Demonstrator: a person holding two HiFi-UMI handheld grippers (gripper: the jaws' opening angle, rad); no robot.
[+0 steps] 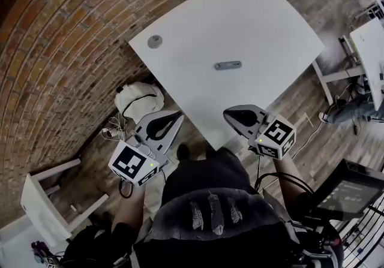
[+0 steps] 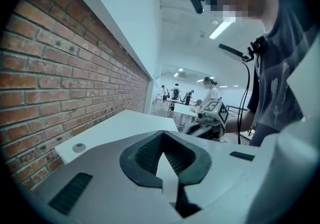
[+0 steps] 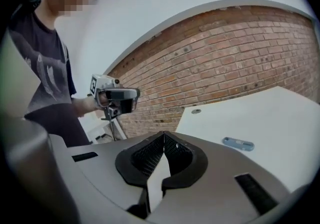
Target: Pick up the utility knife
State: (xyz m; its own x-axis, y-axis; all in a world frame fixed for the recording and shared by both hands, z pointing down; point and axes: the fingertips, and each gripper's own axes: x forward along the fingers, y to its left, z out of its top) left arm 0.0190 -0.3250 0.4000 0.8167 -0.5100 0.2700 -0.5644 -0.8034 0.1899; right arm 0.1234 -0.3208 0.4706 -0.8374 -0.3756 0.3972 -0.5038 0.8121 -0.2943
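The utility knife [image 1: 228, 65] is a slim grey bar lying flat near the middle of the white table [image 1: 252, 21]. In the right gripper view the knife [image 3: 238, 143] lies ahead and to the right of the jaws. My left gripper [image 1: 178, 117] hovers off the table's near corner, shut and empty. My right gripper [image 1: 227, 115] hangs at the table's near edge, short of the knife, jaws pressed together with nothing in them. Each gripper view shows closed pads: left gripper [image 2: 163, 138], right gripper [image 3: 164, 137]. The left gripper [image 3: 115, 95] also appears in the right gripper view.
A small grey disc [image 1: 155, 41] sits at the table's left corner. A brick wall [image 1: 66, 33] runs along the left. A white bag [image 1: 139, 99] and a white stool [image 1: 42, 201] lie below the table. Another table [image 1: 369, 45] and a screen [image 1: 348, 192] stand right.
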